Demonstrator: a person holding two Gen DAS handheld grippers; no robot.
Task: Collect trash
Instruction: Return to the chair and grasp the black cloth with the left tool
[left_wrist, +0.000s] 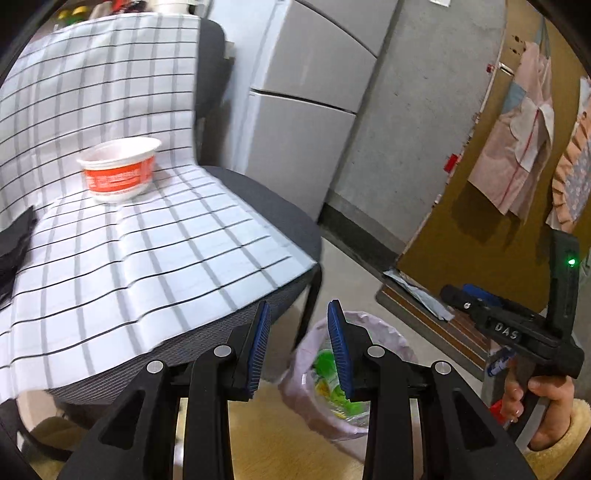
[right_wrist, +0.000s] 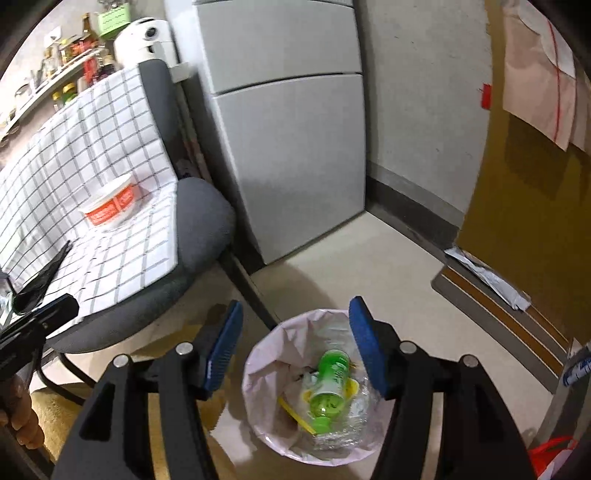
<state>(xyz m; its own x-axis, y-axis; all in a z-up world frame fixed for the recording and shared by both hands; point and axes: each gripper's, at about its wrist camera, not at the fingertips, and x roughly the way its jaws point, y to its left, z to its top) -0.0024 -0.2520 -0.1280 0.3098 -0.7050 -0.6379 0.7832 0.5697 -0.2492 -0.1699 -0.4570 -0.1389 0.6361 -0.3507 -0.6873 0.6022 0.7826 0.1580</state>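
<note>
I read "DAS" on my right claw (left_wrist: 452, 291) from the left view only; both claws, left claw (left_wrist: 300, 347) too, gape empty, and only the right view shows the green bottle (right_wrist: 330, 384) whole.

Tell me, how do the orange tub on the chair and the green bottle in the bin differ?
The tub stands upright on the checked cloth; the bottle lies on its side in the lined bin. The tub is orange and white, wide and open-topped; the bottle is green and narrow. Both look like plastic food packaging.
</note>
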